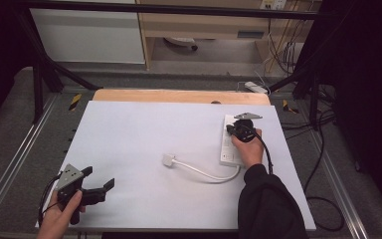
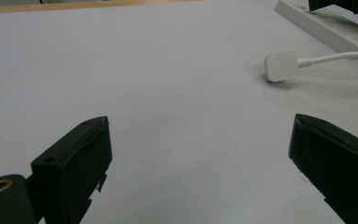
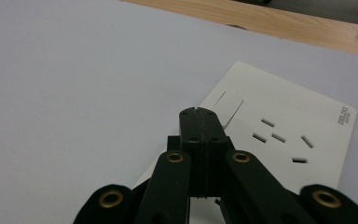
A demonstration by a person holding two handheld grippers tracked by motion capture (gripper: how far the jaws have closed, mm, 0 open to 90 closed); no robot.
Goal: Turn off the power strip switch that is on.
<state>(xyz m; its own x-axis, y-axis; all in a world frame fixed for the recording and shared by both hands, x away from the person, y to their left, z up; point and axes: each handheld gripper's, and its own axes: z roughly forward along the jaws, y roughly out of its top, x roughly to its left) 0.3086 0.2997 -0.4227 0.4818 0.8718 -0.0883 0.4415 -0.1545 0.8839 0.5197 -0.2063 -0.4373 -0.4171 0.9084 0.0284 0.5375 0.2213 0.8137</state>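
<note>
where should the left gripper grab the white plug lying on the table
Grip the plug across its flat sides, coming from above with open jaws. It lies flat, and its cable leaves toward the power strip, so straddle the head, clear of the cable end.

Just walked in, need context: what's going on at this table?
A person works with two handheld grippers on a white table. The right gripper has its jaws shut with nothing between them, tips poised at the rocker switch of a white power strip; contact can't be confirmed. The strip's plug lies unplugged on the table, cable curving back to the strip. The left gripper is open, near the front left edge, holding nothing.
</note>
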